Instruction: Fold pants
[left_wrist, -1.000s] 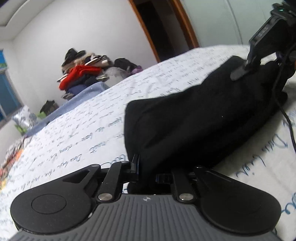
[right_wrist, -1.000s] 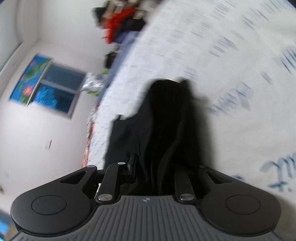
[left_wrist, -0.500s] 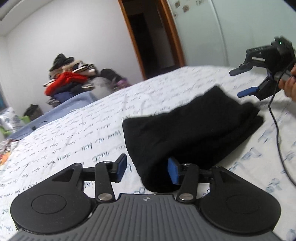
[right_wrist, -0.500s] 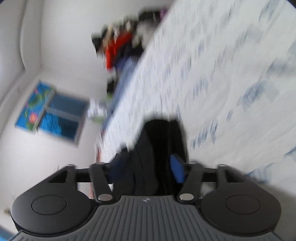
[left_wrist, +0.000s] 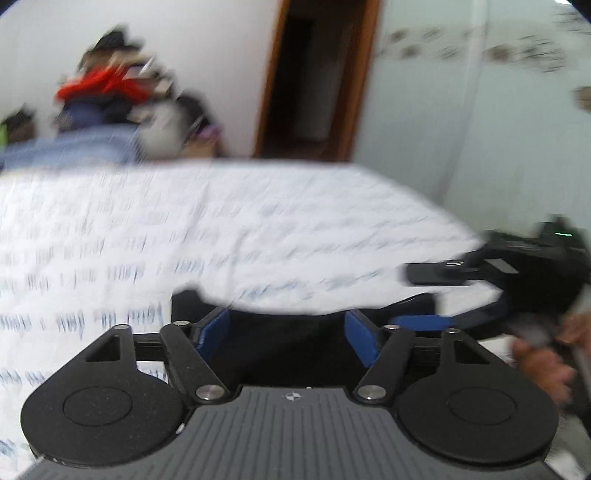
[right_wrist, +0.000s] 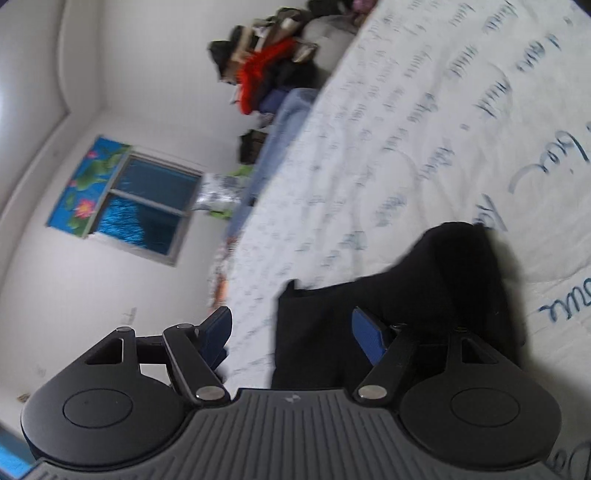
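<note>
The black pants (right_wrist: 424, 295) lie folded in a thick bundle on the white bedsheet (right_wrist: 424, 129). My right gripper (right_wrist: 291, 336) is open and empty, just above the bundle's near end. In the blurred left wrist view only a dark strip of the pants (left_wrist: 288, 343) shows between the blue pads. My left gripper (left_wrist: 288, 332) is open and empty, raised above the pants. The right gripper (left_wrist: 480, 291) shows at the right of that view, open, with the person's hand (left_wrist: 543, 358) on it.
The bed (left_wrist: 221, 229) carries a white sheet with blue script. A pile of clothes (left_wrist: 118, 92) sits beyond its far side, near a dark doorway (left_wrist: 314, 74). A window (right_wrist: 147, 199) and wall lie to the left in the right wrist view.
Both grippers let go of the pants, opened and drew back. The left camera tilted up, so the bundle now lies low in its view. The pants rest folded on the bed.
</note>
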